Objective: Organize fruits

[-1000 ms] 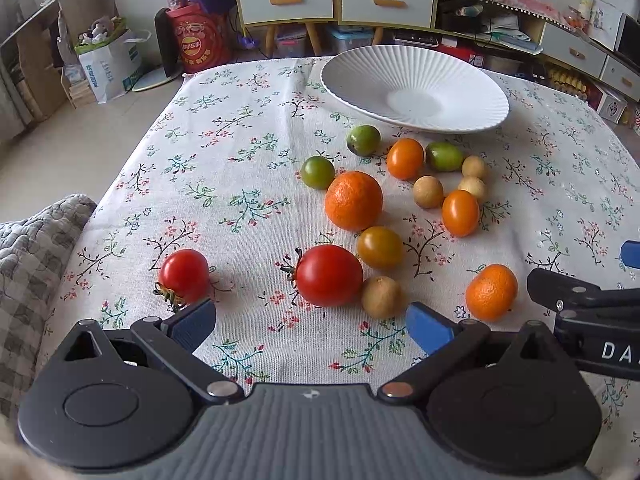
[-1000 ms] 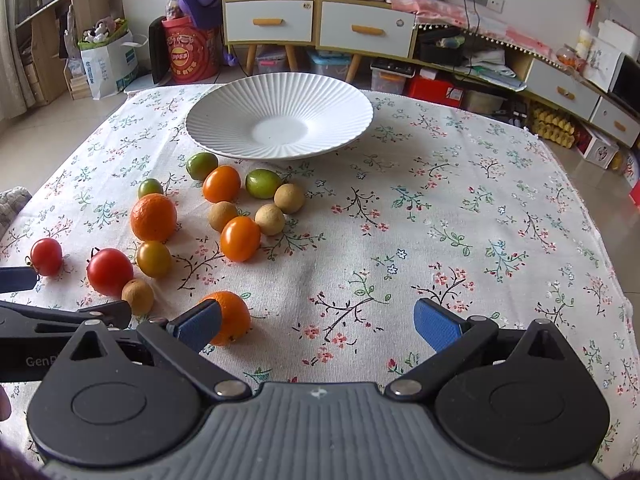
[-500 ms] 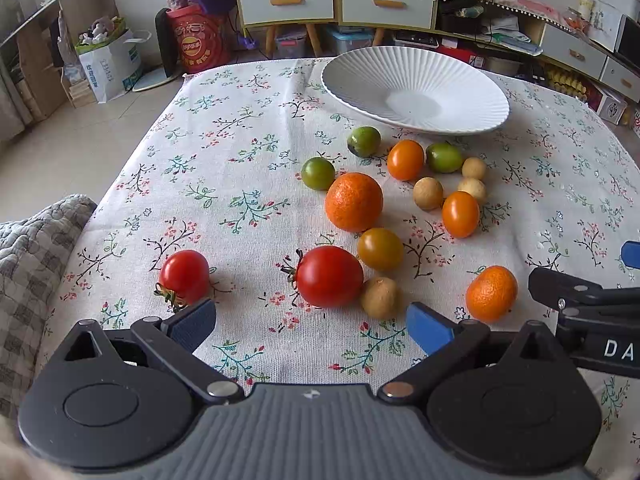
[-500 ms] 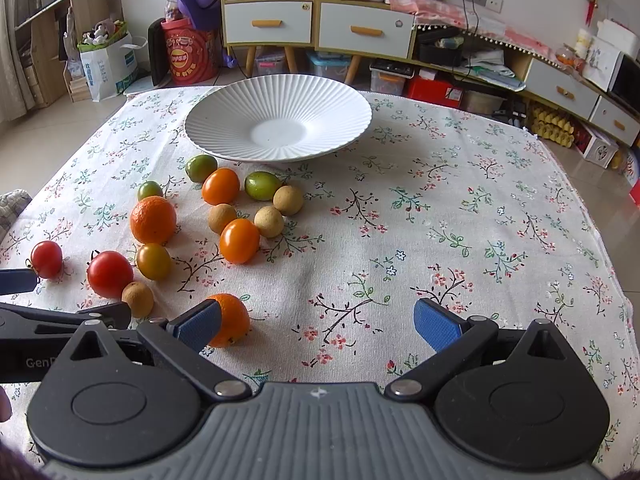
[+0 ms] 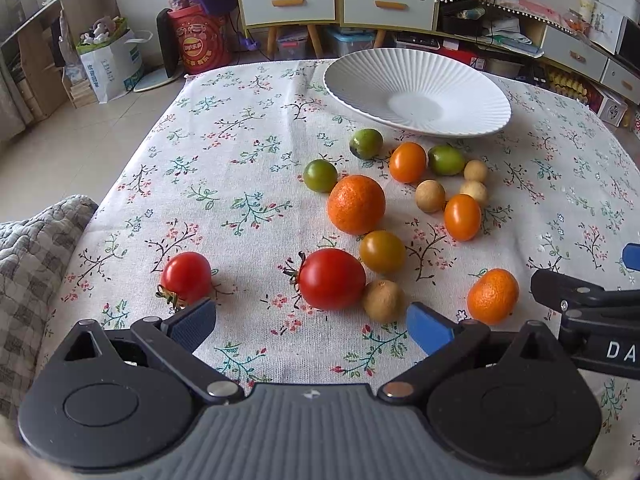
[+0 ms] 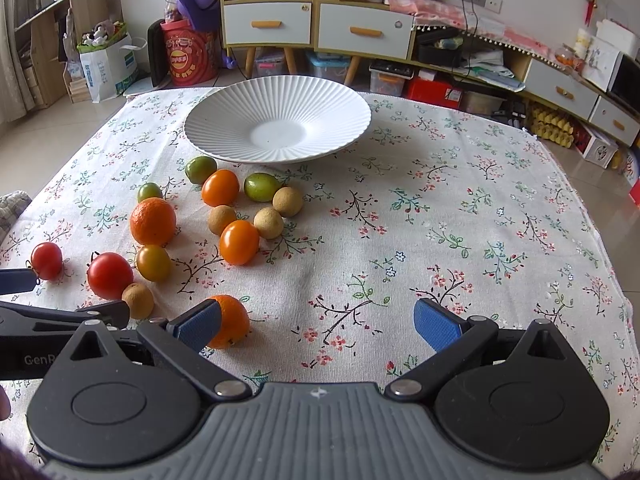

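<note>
Two hand-held grippers hover low over the near edge of a floral tablecloth (image 6: pixel 460 208), both with their blue-padded jaws spread wide and holding nothing. The left gripper (image 5: pixel 312 326) sits just short of a large red tomato (image 5: pixel 331 279), with a small brown fruit (image 5: pixel 383 300) touching that tomato's right side and a smaller red tomato (image 5: pixel 187 278) apart to the left, close to the left fingertip. The right gripper (image 6: pixel 318 322) has a small mandarin (image 6: pixel 232 321) just beside its left pad; bare cloth lies between its fingers. In the right wrist view the left gripper's black frame crosses the near left corner. Just beyond the large tomato lies an olive-yellow tomato (image 5: pixel 382 251), then a big orange (image 5: pixel 356 204). Right of it, an orange tomato (image 5: pixel 462 217) rests near three pale brown fruits (image 5: pixel 430 196). Farther on are a second orange tomato (image 5: pixel 407 162) and three green fruits (image 5: pixel 366 143), the nearest of them close against the orange's far left side. At the far side stands a white ribbed plate (image 6: pixel 224 120), with no fruit on it. Beyond the table are drawer cabinets (image 6: pixel 316 28) and a red tub (image 6: pixel 188 56) on the floor.
</note>
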`<state>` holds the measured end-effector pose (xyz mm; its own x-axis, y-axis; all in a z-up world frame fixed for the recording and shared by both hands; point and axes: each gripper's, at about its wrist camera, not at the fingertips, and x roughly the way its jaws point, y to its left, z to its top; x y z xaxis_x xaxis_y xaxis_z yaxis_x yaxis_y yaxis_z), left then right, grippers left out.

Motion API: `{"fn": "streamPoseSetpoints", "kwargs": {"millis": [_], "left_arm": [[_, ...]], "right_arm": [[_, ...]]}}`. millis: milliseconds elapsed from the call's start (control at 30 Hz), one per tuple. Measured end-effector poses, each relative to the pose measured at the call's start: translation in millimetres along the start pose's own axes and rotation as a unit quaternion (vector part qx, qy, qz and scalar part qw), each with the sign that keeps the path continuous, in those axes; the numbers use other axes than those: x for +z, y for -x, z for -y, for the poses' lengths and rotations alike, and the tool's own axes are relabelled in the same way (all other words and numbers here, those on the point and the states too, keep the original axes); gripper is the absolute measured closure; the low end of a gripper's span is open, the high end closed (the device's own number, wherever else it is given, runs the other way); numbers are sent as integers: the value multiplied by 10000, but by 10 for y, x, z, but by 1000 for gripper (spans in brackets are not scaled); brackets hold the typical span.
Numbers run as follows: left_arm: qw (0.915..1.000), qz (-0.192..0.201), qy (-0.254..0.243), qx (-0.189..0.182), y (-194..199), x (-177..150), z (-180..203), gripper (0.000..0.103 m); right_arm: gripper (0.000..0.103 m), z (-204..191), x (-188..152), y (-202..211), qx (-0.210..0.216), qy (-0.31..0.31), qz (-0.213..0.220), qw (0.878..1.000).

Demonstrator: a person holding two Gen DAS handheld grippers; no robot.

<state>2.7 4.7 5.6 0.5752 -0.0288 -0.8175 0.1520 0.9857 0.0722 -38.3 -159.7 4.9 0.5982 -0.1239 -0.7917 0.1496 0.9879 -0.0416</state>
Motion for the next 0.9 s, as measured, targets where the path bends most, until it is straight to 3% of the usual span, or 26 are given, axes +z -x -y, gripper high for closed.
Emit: {"fn": "streamPoseSetpoints", "kwargs": {"millis": [700, 900], "left_arm": [[9999, 145, 2, -48, 1, 39, -52, 4], [9983, 415, -364, -186, 8, 67, -95, 4]], "right_arm": [[1, 3, 8, 3, -5, -3, 16, 10000], [1, 29, 17, 6, 62, 59, 150, 9999]]}}
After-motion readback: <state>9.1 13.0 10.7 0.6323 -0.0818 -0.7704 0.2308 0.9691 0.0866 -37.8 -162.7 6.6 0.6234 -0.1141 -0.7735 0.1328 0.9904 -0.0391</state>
